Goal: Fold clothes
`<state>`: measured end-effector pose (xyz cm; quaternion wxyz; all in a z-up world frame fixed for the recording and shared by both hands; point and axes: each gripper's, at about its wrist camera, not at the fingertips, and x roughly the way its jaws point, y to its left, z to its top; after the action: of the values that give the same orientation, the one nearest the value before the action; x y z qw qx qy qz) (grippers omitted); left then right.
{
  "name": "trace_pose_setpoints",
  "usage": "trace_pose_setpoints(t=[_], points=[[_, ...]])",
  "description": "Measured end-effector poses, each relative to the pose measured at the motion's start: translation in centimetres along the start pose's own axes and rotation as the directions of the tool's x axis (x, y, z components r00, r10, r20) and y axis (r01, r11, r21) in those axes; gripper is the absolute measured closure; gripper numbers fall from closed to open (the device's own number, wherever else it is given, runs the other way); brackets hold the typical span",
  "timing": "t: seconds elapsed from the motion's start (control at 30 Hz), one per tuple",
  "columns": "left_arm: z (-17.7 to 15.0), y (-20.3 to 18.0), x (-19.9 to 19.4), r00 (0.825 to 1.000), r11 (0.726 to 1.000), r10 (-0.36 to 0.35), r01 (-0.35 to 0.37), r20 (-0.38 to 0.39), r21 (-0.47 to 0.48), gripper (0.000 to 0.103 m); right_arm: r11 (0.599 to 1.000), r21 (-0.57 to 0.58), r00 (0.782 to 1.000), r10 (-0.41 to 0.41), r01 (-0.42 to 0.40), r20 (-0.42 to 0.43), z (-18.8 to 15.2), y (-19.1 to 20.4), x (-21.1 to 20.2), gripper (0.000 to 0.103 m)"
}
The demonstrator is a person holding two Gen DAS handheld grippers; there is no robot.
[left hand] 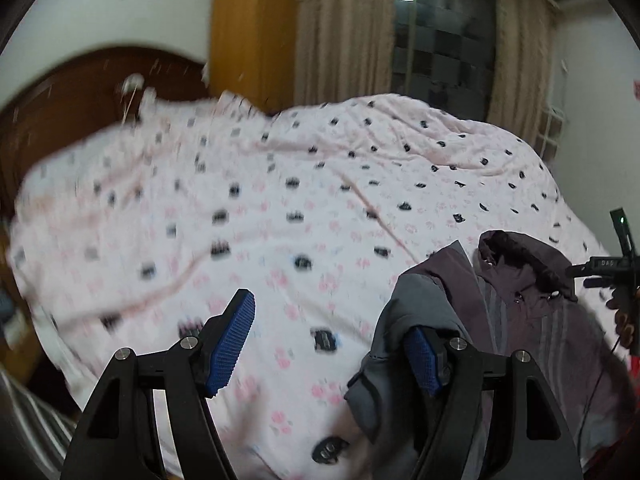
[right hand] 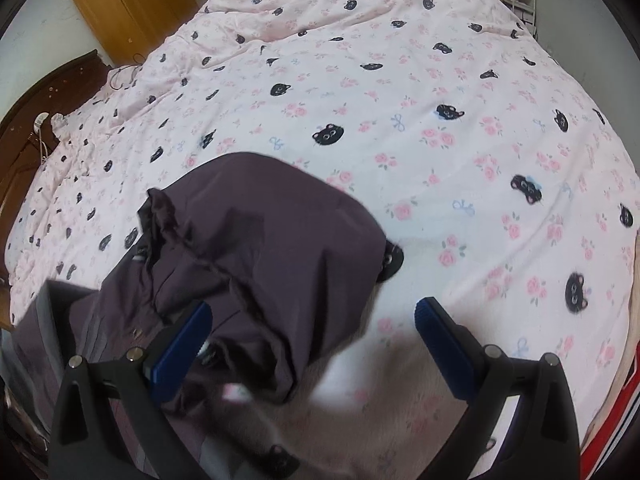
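A dark purple and grey jacket (left hand: 520, 320) lies on the pink bedspread (left hand: 280, 200) at the lower right of the left wrist view. My left gripper (left hand: 332, 344) is open; its right finger (left hand: 424, 360) touches the jacket's grey sleeve edge, the left finger is over bare bedspread. In the right wrist view the jacket (right hand: 260, 240) lies bunched at lower left on the bedspread (right hand: 440, 120). My right gripper (right hand: 312, 344) is open, with the jacket's right edge between the fingers. The right gripper also shows in the left wrist view (left hand: 616, 272) at the far right edge.
A dark wooden headboard (left hand: 80, 92) stands at the left. An orange wardrobe (left hand: 252, 32), beige curtains (left hand: 344, 32) and a dark window (left hand: 444, 28) are behind the bed. A red striped cloth (right hand: 608, 424) is at the right edge.
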<state>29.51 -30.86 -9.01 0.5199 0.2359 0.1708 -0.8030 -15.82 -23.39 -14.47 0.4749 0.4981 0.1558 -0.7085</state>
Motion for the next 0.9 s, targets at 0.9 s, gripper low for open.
trace_pose_setpoints(t=[0.9], points=[[-0.7,10.8,0.3,0.934,0.93,-0.082,-0.054,-0.348,-0.365,0.031,0.987,-0.158,0.999,0.013,-0.006,0.04,-11.8,1.4,-6.8,0.0]])
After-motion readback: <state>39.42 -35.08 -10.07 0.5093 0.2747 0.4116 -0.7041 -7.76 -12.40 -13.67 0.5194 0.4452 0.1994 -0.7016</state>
